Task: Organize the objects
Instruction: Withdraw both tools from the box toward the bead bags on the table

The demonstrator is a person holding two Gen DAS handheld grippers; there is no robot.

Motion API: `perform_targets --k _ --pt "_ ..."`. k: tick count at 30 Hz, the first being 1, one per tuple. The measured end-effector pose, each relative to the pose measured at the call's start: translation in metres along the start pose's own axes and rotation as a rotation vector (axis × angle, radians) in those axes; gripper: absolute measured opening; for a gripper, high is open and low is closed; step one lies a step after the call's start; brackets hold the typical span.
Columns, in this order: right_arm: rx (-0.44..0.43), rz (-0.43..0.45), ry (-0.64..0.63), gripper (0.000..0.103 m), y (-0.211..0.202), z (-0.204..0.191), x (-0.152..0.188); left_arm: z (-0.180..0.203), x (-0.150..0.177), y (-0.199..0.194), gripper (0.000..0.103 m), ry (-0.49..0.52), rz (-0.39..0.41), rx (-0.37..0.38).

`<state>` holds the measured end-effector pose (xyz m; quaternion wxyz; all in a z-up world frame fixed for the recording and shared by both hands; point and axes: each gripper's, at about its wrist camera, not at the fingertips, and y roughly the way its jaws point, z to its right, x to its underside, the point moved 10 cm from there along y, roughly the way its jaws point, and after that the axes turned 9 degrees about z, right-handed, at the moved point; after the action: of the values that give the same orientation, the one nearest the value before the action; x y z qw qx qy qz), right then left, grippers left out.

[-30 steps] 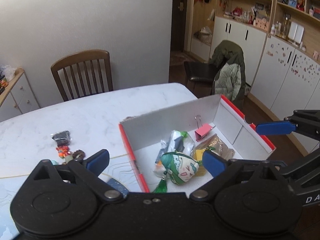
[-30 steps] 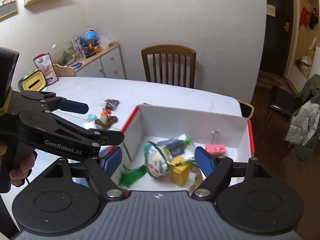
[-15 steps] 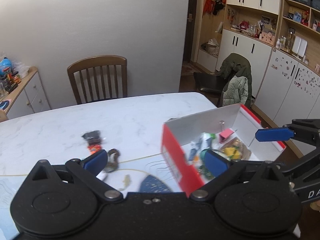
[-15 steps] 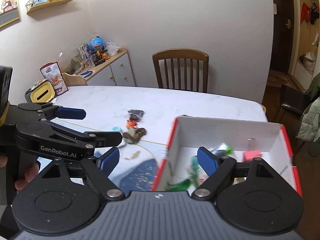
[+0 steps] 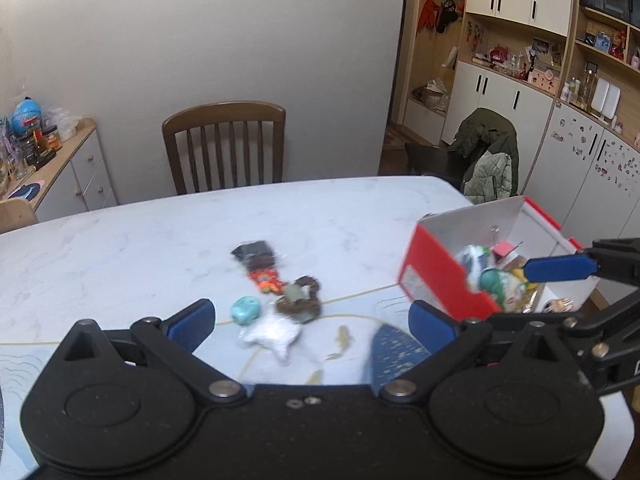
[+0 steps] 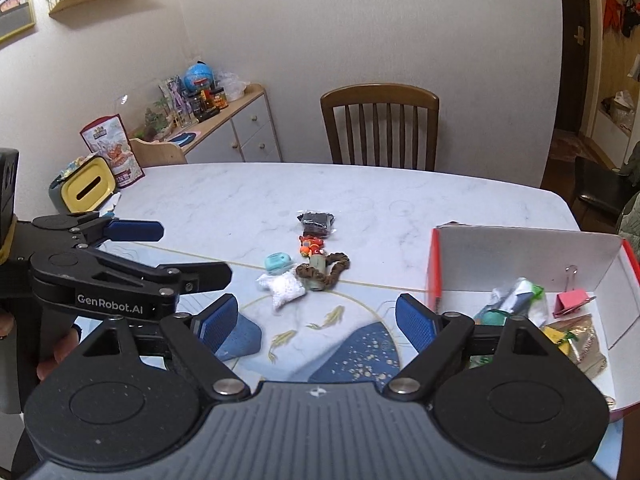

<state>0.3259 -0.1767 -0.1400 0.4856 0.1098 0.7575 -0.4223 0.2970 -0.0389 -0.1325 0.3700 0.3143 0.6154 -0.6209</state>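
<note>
Both grippers hover above the white marble worktop (image 6: 240, 200) with nothing between their blue pads. The left gripper (image 5: 312, 320) has its jaws spread wide, and the right gripper (image 6: 316, 320) likewise stands with its jaws parted and empty. In the right wrist view the left gripper appears at the left edge, held by a hand (image 6: 52, 354) of which only the fingers show. A small cluster of loose things lies near the middle of the worktop, at the far edge of a blue and white patterned mat (image 6: 360, 344): a dark packet (image 6: 316, 222) farthest away, an orange figure (image 6: 311, 245) just in front of it, a brown beaded loop (image 6: 328, 270) around a small greenish piece, a turquoise object (image 6: 277, 261) to its left, and a white star-shaped pouch (image 6: 282, 287) nearest the grippers, touching or nearly touching the loop. To the right stands a red and white cardboard box (image 6: 520, 256), open at the top, well apart from the cluster. Inside it lie a pink binder clip (image 6: 570, 302) against the far wall, a green and white pouch (image 6: 516, 296), a yellow item and a brownish bag (image 6: 584, 342). A wooden chair (image 6: 380, 128) stands at the far side of the worktop, and a yellow-lidded container (image 6: 86, 188) sits at the far left corner.
</note>
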Motion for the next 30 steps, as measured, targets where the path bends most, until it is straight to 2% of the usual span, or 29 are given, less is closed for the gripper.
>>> perform_targets --k 11,23,30 --pt "0.078 -0.060 0.025 0.086 0.065 -0.008 0.004 -0.051 0.030 0.038 0.103 -0.030 -0.050 -0.008" --pt "0.134 -0.148 0.008 0.086 0.139 -0.004 0.018 -0.055 0.060 0.088 0.103 0.005 -0.073 0.020" --pt "0.142 -0.156 -0.018 0.086 0.183 -0.002 0.002 -0.051 0.069 0.115 0.103 0.007 -0.072 0.023"
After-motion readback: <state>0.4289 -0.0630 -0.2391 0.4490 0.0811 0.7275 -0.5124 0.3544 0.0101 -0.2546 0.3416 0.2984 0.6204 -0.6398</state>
